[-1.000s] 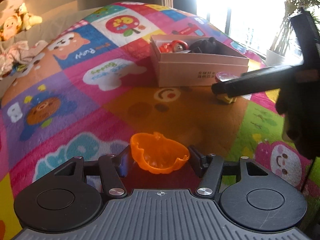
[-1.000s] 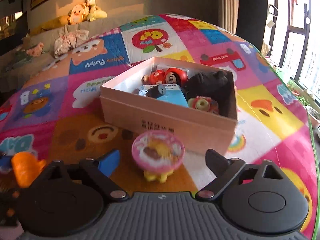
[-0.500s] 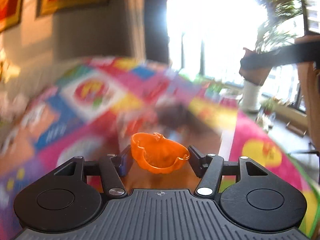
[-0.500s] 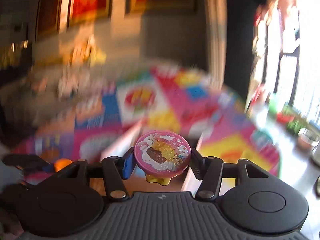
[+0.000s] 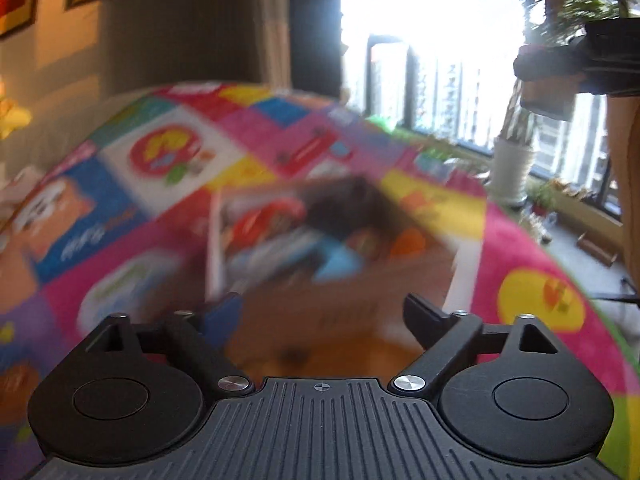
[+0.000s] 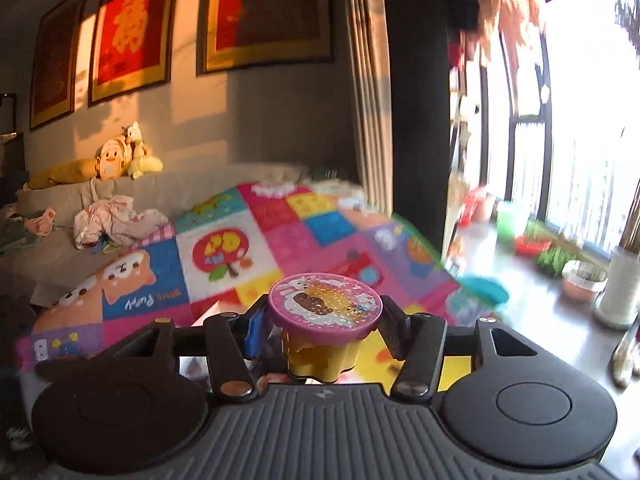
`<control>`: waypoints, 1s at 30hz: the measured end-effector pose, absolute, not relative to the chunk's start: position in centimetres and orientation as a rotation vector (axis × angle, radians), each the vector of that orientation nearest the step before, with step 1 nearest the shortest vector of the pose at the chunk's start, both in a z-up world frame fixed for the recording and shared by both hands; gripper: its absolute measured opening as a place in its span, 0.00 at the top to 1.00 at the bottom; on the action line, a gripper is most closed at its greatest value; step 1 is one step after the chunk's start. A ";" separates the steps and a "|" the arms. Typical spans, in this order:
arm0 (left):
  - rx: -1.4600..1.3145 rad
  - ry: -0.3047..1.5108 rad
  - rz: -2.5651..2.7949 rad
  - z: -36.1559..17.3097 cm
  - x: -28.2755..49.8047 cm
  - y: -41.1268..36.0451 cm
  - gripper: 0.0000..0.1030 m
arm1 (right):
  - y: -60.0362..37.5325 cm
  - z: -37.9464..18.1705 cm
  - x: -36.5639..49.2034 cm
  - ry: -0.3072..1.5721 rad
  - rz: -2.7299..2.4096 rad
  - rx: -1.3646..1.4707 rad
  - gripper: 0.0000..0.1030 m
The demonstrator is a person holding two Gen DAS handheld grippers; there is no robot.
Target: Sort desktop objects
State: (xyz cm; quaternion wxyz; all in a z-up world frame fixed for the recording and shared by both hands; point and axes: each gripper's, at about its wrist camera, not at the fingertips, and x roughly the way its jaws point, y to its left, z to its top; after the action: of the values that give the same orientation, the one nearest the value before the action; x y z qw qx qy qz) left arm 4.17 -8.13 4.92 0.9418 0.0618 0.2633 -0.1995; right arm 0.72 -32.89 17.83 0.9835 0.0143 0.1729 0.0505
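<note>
Your right gripper (image 6: 324,334) clamps the pink-lidded yellow cup (image 6: 323,320) squarely between its jaws, while your left gripper (image 5: 322,314), its jaws just opened wide with nothing between them, hangs over the blurred box (image 5: 332,240); no writing legible there.

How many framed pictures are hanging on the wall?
3, side by side on the wall above the sofa in the right wrist view: the left picture, the middle picture, the right picture. More may hang outside the frame.

Crowded box (image 5: 336,240) below left tongs (image 5: 324,312)
</note>
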 end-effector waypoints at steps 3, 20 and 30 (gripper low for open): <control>0.123 0.597 -0.357 3.8 2.7 -6.1 0.07 | -32.1 15.8 3.4 0.418 0.148 0.080 0.46; 0.076 0.663 -0.300 2.2 0.2 -2.8 0.00 | -29.9 10.5 4.9 0.492 0.117 0.165 0.06; 0.078 0.632 -0.269 1.2 -0.4 -3.1 0.00 | -24.3 3.5 -1.9 0.668 0.181 -0.014 0.00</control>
State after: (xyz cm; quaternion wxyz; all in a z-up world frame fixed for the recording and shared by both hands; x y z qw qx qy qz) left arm -0.43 -3.15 1.15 0.9409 0.0383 0.3096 -0.1316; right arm -1.88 -24.30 3.53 0.9406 -0.0067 0.3275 0.0888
